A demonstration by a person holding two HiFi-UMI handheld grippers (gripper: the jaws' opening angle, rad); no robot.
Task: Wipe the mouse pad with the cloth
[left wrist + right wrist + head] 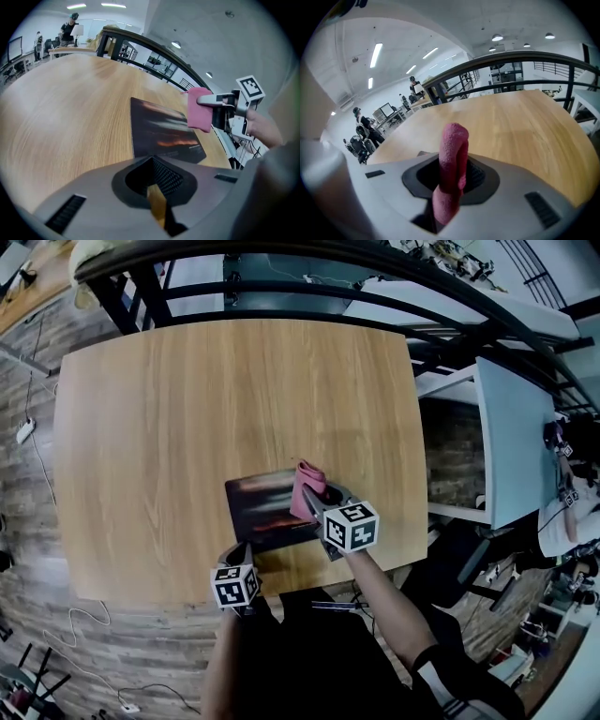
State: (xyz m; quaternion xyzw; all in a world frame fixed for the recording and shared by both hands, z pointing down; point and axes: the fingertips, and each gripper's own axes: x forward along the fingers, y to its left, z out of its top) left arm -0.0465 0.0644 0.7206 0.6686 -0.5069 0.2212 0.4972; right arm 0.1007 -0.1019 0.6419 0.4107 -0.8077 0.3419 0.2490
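A dark mouse pad with orange streaks lies on the wooden table, near its front edge. My right gripper is shut on a folded pink cloth, which hangs over the pad's right end. In the right gripper view the cloth stands upright between the jaws of the right gripper. The left gripper view shows the pad, the cloth and the right gripper above the pad's far right. My left gripper sits at the pad's near left corner with its jaws together.
A black railing runs past the table's far edge. A white table stands to the right across a gap. Cables lie on the wood floor at the left. People sit at desks far off.
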